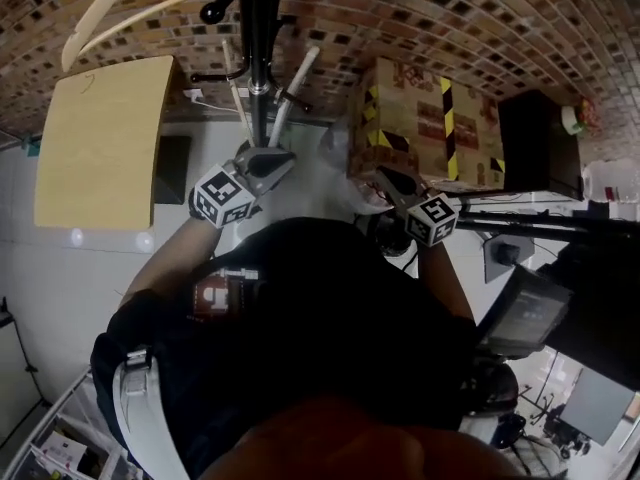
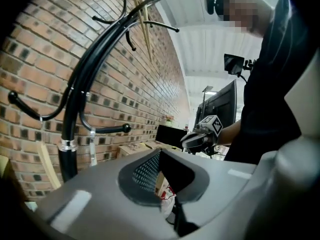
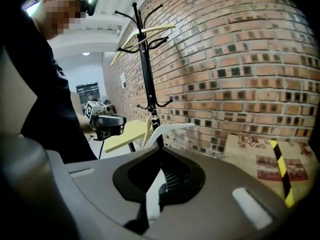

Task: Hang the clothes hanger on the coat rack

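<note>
- Left gripper [image 2: 160,156], hand-held, two-jaw: jaws drawn in until the tips meet, nothing between them; held low in front of the rack pole.
- Right gripper [image 3: 161,154], hand-held, two-jaw: jaws likewise together and empty; only a pale sliver shows behind the tips.
- Tall black metal coat rack [image 3: 146,74]: stands against the red brick wall [image 3: 240,59].
- Pale curved wooden clothes hanger [image 3: 156,30]: hung among the rack's topmost hooks, well above both grippers.
- White plastic hanger [image 3: 172,128]: low beside the pole; its support cannot be made out.
- Cardboard box with black-and-yellow tape [image 1: 420,118]: right of the rack.
- Yellow flat board [image 1: 100,138]: left of the rack.
</note>
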A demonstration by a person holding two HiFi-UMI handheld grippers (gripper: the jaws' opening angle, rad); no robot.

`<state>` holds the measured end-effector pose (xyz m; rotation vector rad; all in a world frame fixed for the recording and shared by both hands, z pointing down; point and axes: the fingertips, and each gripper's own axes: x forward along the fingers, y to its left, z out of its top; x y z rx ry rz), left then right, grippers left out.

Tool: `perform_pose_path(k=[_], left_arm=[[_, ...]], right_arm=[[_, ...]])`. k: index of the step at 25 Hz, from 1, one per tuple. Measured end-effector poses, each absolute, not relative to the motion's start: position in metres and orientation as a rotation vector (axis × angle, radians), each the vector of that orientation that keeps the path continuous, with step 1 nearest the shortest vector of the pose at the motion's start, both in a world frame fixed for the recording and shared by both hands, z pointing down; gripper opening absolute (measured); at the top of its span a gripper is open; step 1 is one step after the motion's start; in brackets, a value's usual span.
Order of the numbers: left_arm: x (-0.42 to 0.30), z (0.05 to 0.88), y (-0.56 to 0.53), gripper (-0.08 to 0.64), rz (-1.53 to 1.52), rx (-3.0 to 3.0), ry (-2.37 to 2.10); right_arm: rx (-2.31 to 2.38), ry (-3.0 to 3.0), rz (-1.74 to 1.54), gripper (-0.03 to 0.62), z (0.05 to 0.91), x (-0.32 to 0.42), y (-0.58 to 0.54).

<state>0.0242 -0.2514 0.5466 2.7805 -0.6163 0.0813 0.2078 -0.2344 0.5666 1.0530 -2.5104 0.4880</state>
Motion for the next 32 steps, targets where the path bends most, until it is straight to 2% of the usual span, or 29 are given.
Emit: perform_pose_path(k=[11,32], left_arm=[[0.110,0.543,-0.251,0.002,0.068,2.766,-0.524],[0.143,0.530,-0.247,0.002,0.058,2.702,-0.866]], right_arm=[[1.237,-2.495,0.494,0.014,0.548,0.281,-0.217],[1.004,-2.600,0.502,0.012,0.551,0.337,-0.269]])
